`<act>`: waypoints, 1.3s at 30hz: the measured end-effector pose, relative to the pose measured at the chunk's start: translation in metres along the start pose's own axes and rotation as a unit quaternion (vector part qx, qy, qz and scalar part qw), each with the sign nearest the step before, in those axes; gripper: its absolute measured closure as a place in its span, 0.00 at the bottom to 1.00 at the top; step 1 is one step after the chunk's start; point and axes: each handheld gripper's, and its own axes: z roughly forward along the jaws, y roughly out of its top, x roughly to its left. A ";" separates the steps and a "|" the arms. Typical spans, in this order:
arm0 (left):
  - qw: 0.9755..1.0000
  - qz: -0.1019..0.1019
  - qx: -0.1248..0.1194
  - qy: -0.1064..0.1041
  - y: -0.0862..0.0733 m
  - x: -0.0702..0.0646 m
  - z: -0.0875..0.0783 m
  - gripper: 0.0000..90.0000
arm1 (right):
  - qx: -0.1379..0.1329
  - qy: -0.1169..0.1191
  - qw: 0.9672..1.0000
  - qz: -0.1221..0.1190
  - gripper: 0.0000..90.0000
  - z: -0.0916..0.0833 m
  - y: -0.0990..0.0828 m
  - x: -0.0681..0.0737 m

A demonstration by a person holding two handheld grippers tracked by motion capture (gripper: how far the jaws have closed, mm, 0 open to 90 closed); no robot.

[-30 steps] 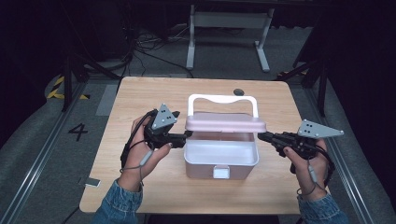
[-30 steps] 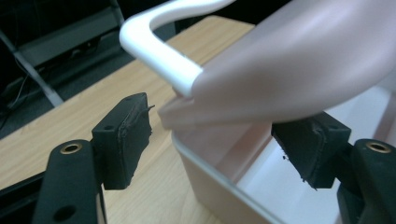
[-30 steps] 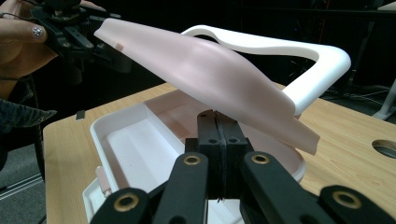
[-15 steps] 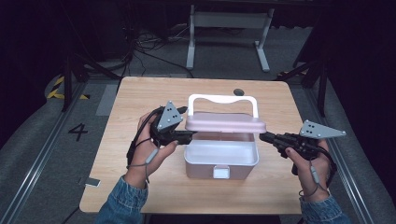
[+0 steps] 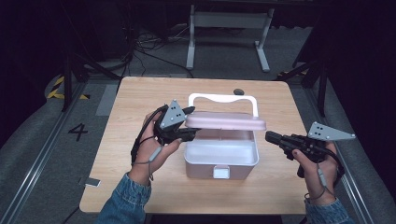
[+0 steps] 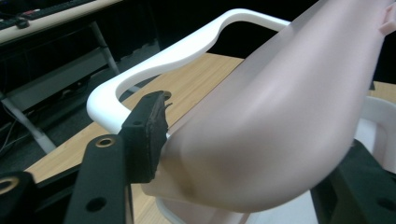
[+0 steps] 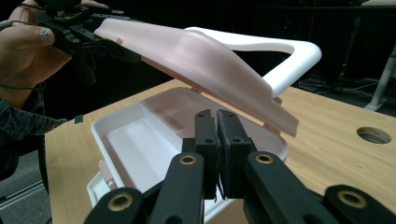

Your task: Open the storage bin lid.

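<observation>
— The pink lid (image 5: 226,121) of the white box (image 5: 222,156): where is it seen?

— It is held tilted above the open box, near the middle of the wooden bench (image 5: 140,100), with the white handle (image 5: 223,98) arched behind it. The lid's left end is caught between the jaws of the left claw (image 5: 189,123), which have just been closing on it; in the left gripper view one black pad is pressed against the lid's rounded edge.

— And the right claw (image 5: 270,136)?

— It is kept just beside the box's right side, apart from it, its jaws brought together with nothing between them, as is shown in the right gripper view. The tray inside the box is seen bare.
</observation>
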 end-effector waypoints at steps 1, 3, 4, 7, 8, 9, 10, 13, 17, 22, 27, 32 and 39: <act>1.000 0.001 -0.001 0.000 0.000 0.001 0.000 0.51 | 0.000 -0.001 1.000 0.000 0.96 -0.002 0.000 -0.001; 1.000 -0.001 -0.001 0.000 0.001 0.001 0.001 0.51 | 0.003 -0.002 1.000 0.003 0.94 -0.005 0.001 -0.002; 1.000 0.000 -0.002 0.000 0.002 0.002 0.001 0.52 | 0.006 -0.001 1.000 0.004 0.93 -0.005 0.001 -0.002; 1.000 0.000 -0.003 -0.001 0.005 0.004 0.002 0.54 | 0.016 -0.001 1.000 0.002 0.87 -0.010 0.001 -0.004; 1.000 -0.003 -0.005 -0.001 0.007 0.006 0.002 0.56 | 0.020 -0.006 1.000 -0.001 0.86 -0.013 0.001 -0.005; 1.000 -0.003 -0.004 -0.001 0.008 0.008 0.002 0.57 | 0.021 -0.009 1.000 -0.003 0.85 -0.014 0.002 -0.005; 1.000 -0.004 -0.005 0.000 0.008 0.009 0.002 0.58 | 0.022 -0.012 1.000 -0.002 0.84 -0.017 0.002 -0.006; 1.000 -0.011 -0.006 -0.001 0.010 0.012 0.003 0.61 | 0.023 -0.021 1.000 -0.003 0.82 -0.022 0.002 -0.008; 1.000 -0.018 -0.002 0.009 0.014 0.017 0.006 0.64 | 0.023 -0.028 0.999 0.001 0.81 -0.027 0.002 -0.010; 1.000 -0.021 0.012 0.015 0.024 0.024 0.011 0.67 | 0.024 -0.041 0.999 0.000 0.81 -0.033 0.001 -0.012; 0.999 -0.023 0.009 0.021 0.027 0.032 0.017 0.68 | 0.026 -0.048 0.999 0.005 0.81 -0.036 -0.001 -0.015; 0.999 -0.026 0.009 0.025 0.029 0.039 0.022 0.68 | 0.029 -0.053 0.998 0.005 0.81 -0.037 -0.001 -0.017; 0.999 -0.030 0.008 0.032 0.032 0.049 0.031 0.68 | 0.030 -0.061 0.998 0.008 0.81 -0.038 -0.003 -0.021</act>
